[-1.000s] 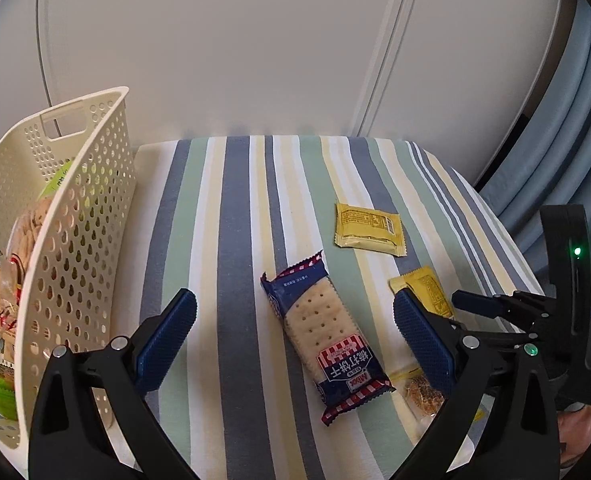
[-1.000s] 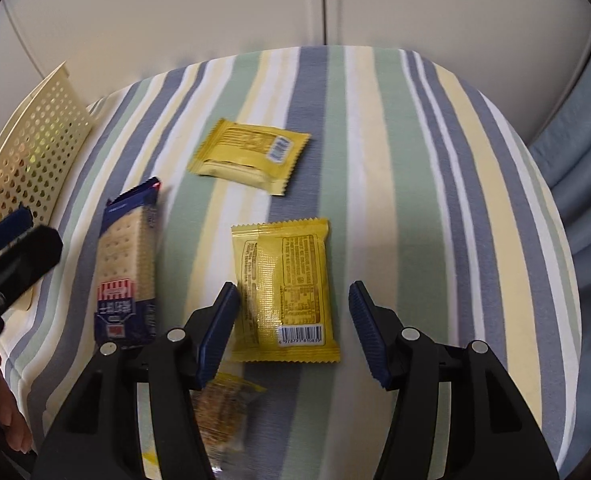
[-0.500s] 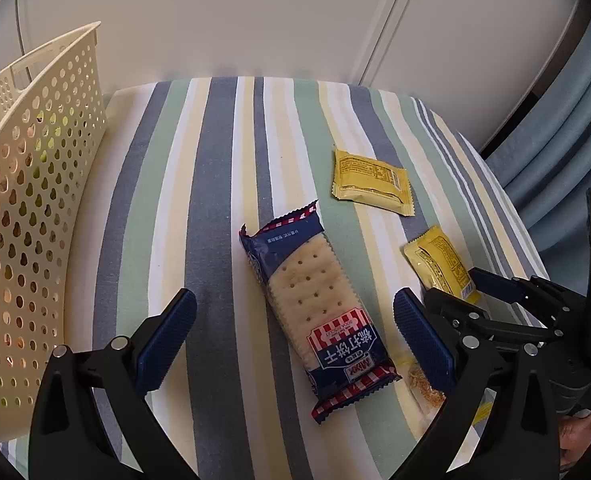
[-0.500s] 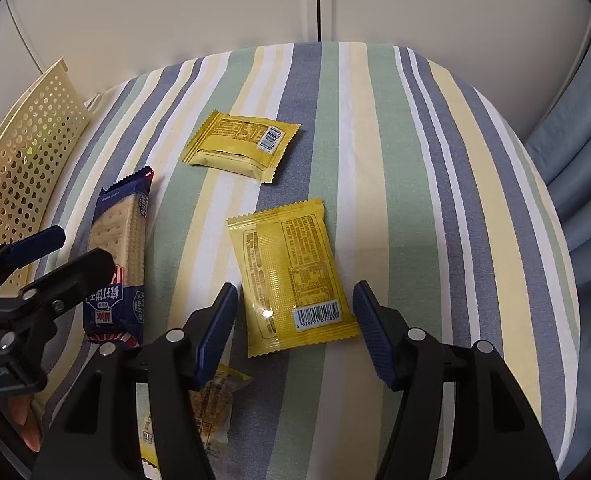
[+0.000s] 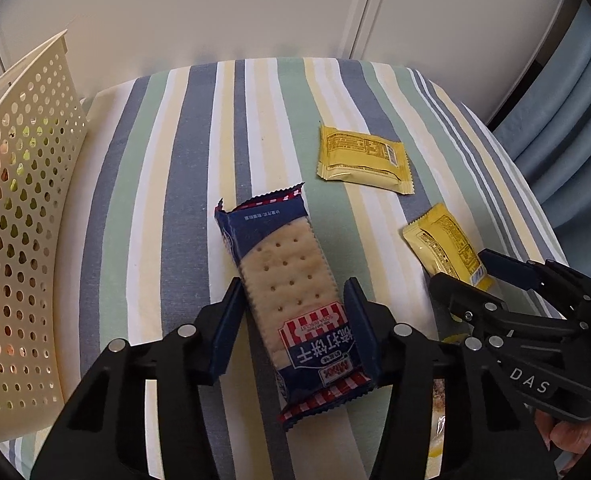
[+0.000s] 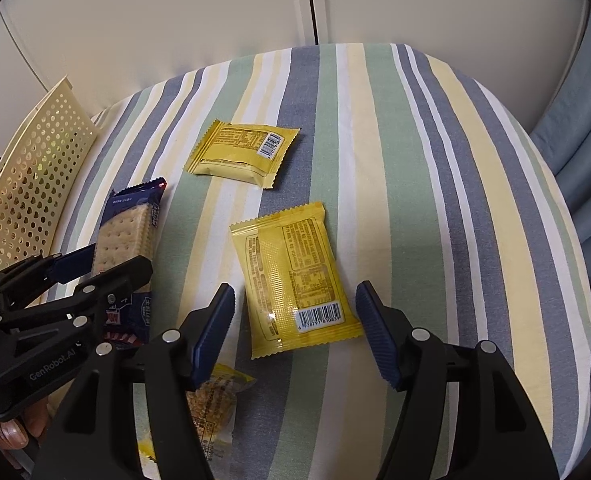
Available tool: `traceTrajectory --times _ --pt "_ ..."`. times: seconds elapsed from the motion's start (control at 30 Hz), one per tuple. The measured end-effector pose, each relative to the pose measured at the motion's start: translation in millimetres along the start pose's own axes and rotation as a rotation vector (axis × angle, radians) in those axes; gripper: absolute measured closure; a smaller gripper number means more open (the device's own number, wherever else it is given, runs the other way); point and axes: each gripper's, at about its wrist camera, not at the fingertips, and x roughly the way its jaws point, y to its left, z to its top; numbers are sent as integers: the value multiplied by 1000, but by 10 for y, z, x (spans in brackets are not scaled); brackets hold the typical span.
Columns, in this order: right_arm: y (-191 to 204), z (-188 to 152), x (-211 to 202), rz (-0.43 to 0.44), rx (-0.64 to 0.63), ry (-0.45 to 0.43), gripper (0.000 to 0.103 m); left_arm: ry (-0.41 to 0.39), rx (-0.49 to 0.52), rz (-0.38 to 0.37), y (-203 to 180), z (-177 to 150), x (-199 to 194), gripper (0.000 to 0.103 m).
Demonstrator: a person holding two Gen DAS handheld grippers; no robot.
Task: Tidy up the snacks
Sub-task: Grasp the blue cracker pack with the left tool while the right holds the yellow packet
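Left wrist view: the left tongs [image 5: 293, 322] stood narrowed about the lower half of the blue cracker packet [image 5: 291, 300], both blue pads against its long edges; the packet lay flat on the striped counter [image 5: 167, 200]. A cream perforated basket [image 5: 19, 220] stood at the far left, apart from the packet. One yellow packet [image 5: 361, 160] lay further back on the counter; a second yellow packet [image 5: 445, 250] lay to the right, its near end between the fingers of the right tongs [image 5: 481, 272].

Right wrist view: the right tongs [image 6: 295, 328] were wide open, pads either side of the second yellow packet [image 6: 295, 284], neither touching it. The left tongs [image 6: 107, 268] held the cracker packet [image 6: 125, 232] at left. A clear-wrapped biscuit [image 6: 211, 404] lay partly beneath the right tongs' left finger.
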Motion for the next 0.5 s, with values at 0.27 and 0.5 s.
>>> traceTrajectory --times 0.27,0.5 --pt "9 8 11 -2 -6 1 38 -71 -34 -65 130 -70 -218 58" --pt "21 6 19 -8 -11 2 38 -138 -78 -110 269 -101 -447 58"
